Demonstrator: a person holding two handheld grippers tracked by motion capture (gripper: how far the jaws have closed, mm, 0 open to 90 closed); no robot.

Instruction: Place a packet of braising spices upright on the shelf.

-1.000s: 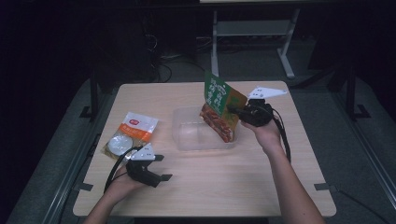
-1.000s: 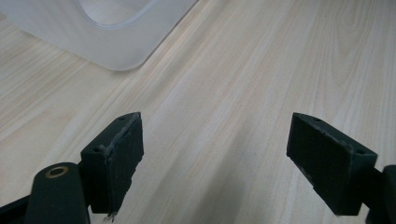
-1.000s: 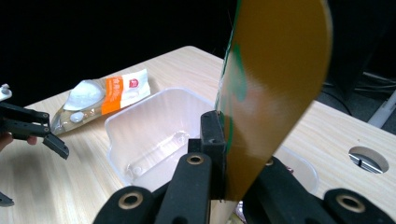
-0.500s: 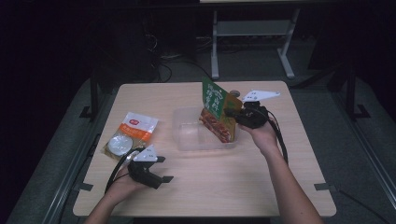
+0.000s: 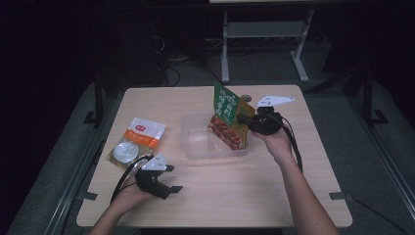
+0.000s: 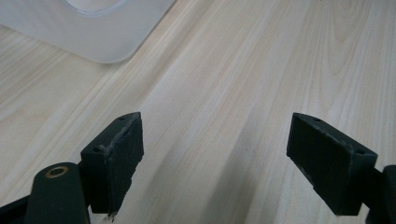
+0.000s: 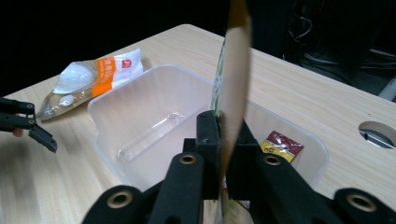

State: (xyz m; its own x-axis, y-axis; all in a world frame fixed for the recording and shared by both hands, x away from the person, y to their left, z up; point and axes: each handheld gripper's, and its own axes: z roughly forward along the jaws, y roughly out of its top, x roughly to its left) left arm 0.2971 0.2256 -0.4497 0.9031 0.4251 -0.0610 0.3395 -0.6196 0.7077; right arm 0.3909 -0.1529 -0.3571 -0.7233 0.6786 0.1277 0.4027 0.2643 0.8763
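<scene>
In the high view, a green snack packet is held upright by the right claw over the clear tub at frame centre; the left claw rests lower left on the desk. In the left gripper view, its jaws are spread wide (nothing between). In the right gripper view, the packet is pinched edge-on at centre.

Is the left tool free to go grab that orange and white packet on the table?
Probably yes: the left tool is open and empty, and the orange and white packet lies uncovered just beyond it.
</scene>
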